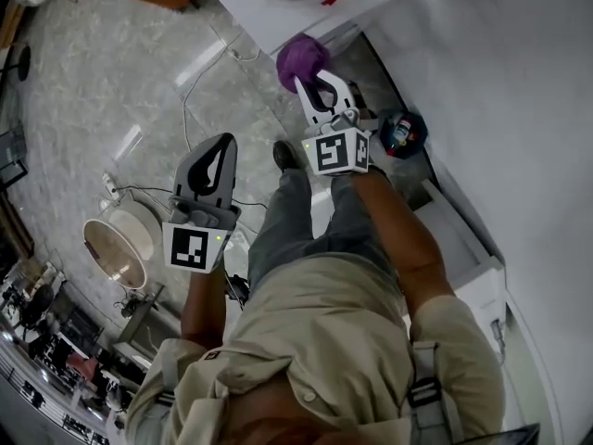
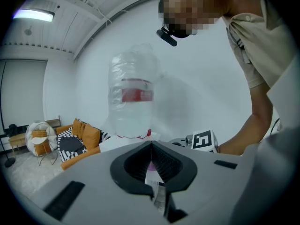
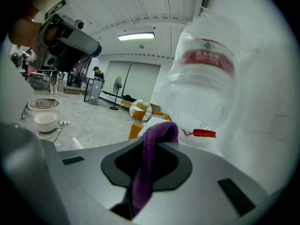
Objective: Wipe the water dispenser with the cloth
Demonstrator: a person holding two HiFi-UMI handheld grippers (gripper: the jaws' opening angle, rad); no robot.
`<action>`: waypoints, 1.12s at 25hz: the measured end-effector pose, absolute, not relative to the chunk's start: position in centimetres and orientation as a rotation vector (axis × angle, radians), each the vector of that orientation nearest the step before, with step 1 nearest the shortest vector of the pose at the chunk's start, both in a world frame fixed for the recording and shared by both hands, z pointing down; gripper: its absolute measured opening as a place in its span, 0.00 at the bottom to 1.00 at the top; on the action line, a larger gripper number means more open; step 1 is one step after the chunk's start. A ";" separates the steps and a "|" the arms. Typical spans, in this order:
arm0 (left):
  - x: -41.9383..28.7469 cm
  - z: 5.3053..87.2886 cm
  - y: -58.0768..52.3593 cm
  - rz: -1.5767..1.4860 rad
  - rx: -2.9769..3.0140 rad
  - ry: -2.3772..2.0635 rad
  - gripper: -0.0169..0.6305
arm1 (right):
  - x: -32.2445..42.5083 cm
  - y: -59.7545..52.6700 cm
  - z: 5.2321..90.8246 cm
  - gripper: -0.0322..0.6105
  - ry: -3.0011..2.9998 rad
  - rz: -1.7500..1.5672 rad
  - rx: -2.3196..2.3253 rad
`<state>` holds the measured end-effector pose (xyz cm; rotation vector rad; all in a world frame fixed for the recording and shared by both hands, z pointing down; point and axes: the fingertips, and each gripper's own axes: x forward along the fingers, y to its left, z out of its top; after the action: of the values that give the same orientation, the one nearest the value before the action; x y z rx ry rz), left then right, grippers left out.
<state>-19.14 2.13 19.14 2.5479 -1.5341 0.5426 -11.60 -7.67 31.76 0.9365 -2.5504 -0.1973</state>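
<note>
Right gripper (image 1: 320, 89) clamps a soft purple cloth (image 3: 145, 168), seemingly light and limp, best pinched at a bunched fold, near the clear inverted bottle (image 3: 201, 93) atop the white water dispenser (image 1: 278, 12). Left gripper (image 2: 151, 145) hangs closed and empty.

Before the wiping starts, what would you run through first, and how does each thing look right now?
1. Cloth gripped: ok. The purple cloth is clamped in the right gripper jaws.
2. Cloth sticks out past the jaws for wiping: ok.
3. Left gripper free: ok, jaws shut on nothing.
4. Bottle seated upright on the water dispenser: ok.
5. Cloth touching the dispenser: cannot tell; it is close.
</note>
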 end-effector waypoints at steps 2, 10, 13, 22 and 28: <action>-18.8 19.8 1.8 0.545 2.545 -1.523 0.05 | -12.1 -7.9 32.6 0.13 -2.557 -0.192 0.924; -18.1 21.0 0.0 0.542 2.550 -1.512 0.05 | -11.3 -10.3 34.2 0.13 -2.567 -0.212 0.947; -17.9 21.5 -0.5 0.558 2.541 -1.502 0.05 | -10.5 -11.3 34.0 0.13 -2.580 -0.242 0.954; -16.2 23.1 -2.1 0.566 2.535 -1.477 0.05 | -3.1 -17.8 34.5 0.13 -2.523 -0.207 1.203; -15.1 23.7 -3.0 0.570 2.543 -1.450 0.05 | 1.9 -22.6 35.0 0.13 -2.462 -0.098 1.390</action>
<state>-15.11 -3.00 23.74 2.5431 -1.4502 0.5702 1.88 -22.63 35.02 1.3898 -2.4617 -0.0977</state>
